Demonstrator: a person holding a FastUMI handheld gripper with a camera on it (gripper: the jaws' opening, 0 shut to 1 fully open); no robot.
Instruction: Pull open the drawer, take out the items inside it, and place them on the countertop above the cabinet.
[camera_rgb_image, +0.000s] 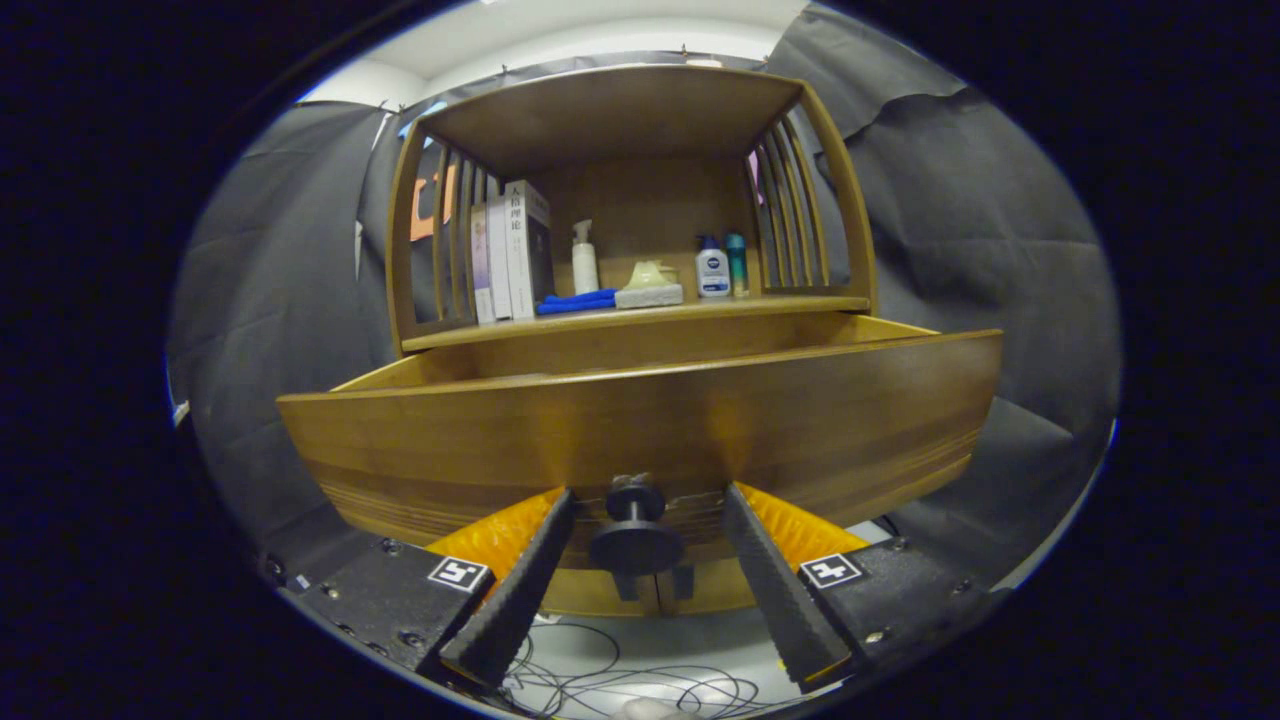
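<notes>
Wooden cabinet (640, 110) with slatted sides, standing against the black cloth wall. Its drawer (640, 430) is pulled out toward the camera; the drawer front spans the view just ahead of the fingers, and the inside of the drawer is hidden behind that front.

Drawer knob (636, 530): dark, round, on the lower middle of the drawer front. It sits between the two fingers of the gripper (640, 505). The fingers stand apart, one on each side of the knob, with a visible gap to it on both sides; neither presses on it.

Countertop (640, 312) above the drawer carries, left to right: upright books (510, 250), a folded blue cloth (577, 301), a white pump bottle (584, 258), a pale sponge-like block (649, 294) with a yellowish lump on top, a small white-and-blue bottle (712, 268) and a slim teal bottle (737, 263).

Loose cables (620, 680) lie on the pale floor below the drawer.
</notes>
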